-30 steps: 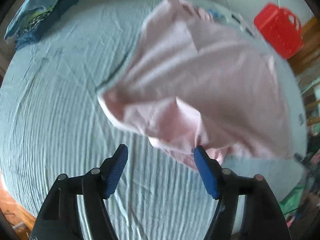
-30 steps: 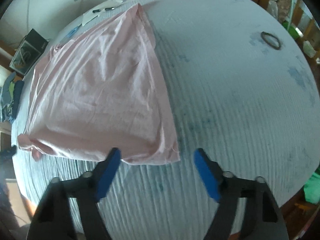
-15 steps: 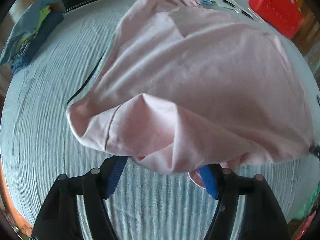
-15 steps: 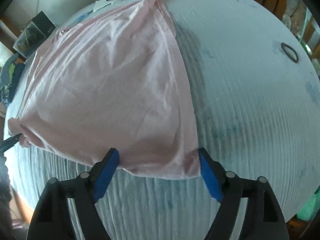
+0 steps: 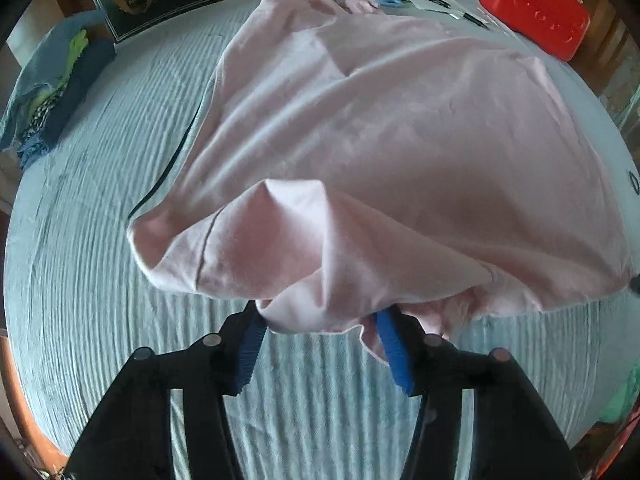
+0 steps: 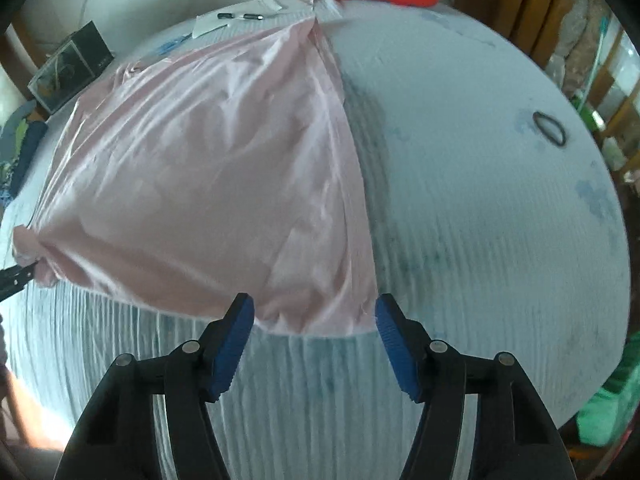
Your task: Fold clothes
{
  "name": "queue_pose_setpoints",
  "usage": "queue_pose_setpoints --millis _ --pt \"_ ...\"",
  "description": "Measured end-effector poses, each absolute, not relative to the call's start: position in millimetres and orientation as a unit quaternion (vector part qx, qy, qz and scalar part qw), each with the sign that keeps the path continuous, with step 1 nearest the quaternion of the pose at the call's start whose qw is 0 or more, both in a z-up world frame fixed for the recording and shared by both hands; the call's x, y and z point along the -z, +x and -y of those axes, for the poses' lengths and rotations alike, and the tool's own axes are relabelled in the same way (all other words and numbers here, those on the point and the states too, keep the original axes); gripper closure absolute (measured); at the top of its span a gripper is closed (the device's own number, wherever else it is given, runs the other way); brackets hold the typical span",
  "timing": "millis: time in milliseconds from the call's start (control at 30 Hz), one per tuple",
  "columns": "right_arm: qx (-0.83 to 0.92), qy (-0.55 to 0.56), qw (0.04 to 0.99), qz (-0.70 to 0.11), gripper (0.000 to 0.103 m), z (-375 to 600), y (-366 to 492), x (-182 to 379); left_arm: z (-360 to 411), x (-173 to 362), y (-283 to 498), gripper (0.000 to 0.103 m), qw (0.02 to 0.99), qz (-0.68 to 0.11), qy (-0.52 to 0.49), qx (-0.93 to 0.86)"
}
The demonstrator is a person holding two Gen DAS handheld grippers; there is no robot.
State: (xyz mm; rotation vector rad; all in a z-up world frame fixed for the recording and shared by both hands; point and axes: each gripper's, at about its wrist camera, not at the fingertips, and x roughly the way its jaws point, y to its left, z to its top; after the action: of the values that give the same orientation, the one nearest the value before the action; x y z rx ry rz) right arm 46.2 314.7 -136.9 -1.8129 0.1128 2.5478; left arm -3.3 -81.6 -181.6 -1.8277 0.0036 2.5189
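Left wrist view shows our left tool (image 5: 320,316), jaws apart around the near bunched corner of the soft, limp pink shirt (image 5: 380,140) on the bed (image 5: 100,240); our right tool (image 6: 314,320), spread, should pinch the near hem corner.

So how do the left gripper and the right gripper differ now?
The left gripper has bunched cloth of the pink shirt between its fingers; the right gripper frames only the flat hem corner. Both are open, with blue pads.
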Motion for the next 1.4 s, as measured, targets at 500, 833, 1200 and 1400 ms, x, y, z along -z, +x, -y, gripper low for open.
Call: queue_pose_setpoints --millis 500,833,1200,1400 --pt "-0.827 -0.561 -0.003 -0.023 0.098 -318 88 105 104 110 81 0.096 0.049 0.054 -0.589 -0.805" --pt "-0.820 -0.572 -0.018 -0.019 0.098 -306 53 99 93 91 37 0.096 0.047 0.048 -0.569 -0.820" --pt "-0.837 -0.547 -0.014 -0.018 0.092 -329 -68 71 95 71 -97 0.096 0.033 0.063 -0.557 -0.827" --pt "-0.819 -0.571 -0.045 -0.037 0.079 -337 -55 97 112 97 -42 0.039 0.011 0.088 -0.597 -0.798"
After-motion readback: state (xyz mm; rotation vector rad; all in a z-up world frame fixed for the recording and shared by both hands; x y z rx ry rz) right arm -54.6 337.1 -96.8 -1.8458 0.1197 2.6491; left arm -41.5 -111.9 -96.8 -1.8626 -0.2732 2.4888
